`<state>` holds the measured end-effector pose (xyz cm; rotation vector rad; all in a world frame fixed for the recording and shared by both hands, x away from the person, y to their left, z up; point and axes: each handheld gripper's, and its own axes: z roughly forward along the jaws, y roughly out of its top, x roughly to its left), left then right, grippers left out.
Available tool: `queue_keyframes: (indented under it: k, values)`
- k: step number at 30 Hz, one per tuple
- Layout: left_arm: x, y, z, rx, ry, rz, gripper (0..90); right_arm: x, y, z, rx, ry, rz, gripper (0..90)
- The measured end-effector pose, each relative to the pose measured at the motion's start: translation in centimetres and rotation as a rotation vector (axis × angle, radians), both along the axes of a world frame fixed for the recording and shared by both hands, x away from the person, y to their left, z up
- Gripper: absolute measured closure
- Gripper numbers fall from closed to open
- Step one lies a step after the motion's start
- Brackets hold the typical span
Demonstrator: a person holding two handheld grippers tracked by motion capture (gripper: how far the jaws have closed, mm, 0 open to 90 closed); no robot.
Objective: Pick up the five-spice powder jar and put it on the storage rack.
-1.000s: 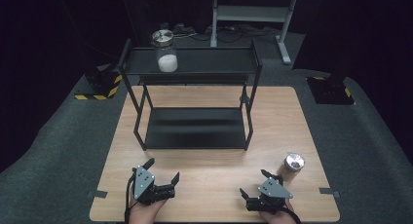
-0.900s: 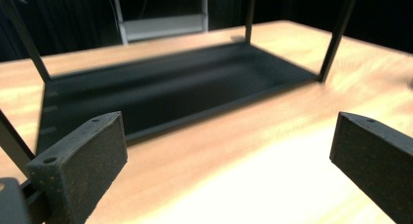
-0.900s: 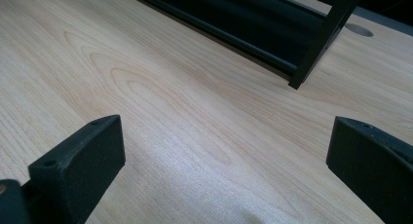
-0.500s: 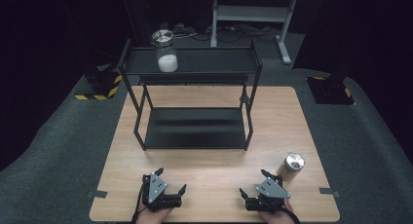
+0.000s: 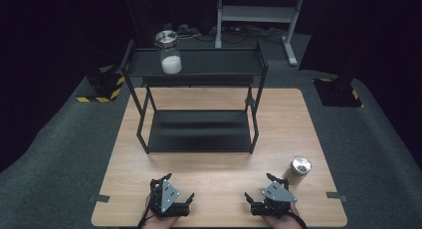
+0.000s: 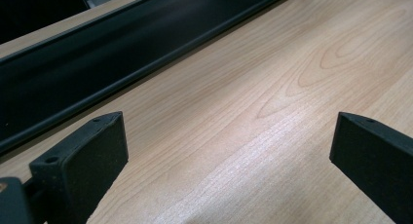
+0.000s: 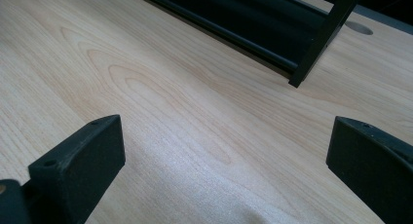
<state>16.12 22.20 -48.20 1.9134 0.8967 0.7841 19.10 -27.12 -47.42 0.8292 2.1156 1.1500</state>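
Two tools rest at the near edge of the worktop, each spread wide with nothing between its jaws: the left tool at the near left, the right tool at the near right. Bare wood lies between both pairs of jaws in the left gripper view and the right gripper view.

Nearest to the right tool, just beyond and to its right, stands a small brown jar with a metal lid, upright and close to the worktop's right edge. By my reading the step in hand is reaching for it. To do that well, the right tool should come at it level from the near side, jaws straddling the body below the lid and closing squarely, since a nudge outward could send it off the right edge.

Farther on sits a black two-tier rack; its lower shelf is bare, and a glass jar with white contents stands at the left of the top shelf. The wide wooden strip between tools and rack gives free room for moving. The rack's front posts and the top shelf's rim are the edges to clear when lifting anything in
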Motion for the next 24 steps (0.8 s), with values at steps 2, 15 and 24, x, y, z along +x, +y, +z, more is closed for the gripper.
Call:
queue_keyframes:
  k: [2, 15, 24]
  values:
    - [0.0, 0.2, 0.0, -0.016, 0.005, 0.005, 0.7, -0.1, 0.0, 0.0, 0.001, -0.003, 0.001, 0.0]
    - [-0.1, 0.1, 0.0, 0.002, -0.004, -0.007, 0.7, -0.9, -0.6, 0.5, 0.033, -0.057, -0.023, 0.0]
    - [-0.2, 0.0, -0.1, 0.01, -0.011, -0.015, 0.7, -1.6, -1.7, 1.5, 0.075, -0.108, -0.041, 0.0]
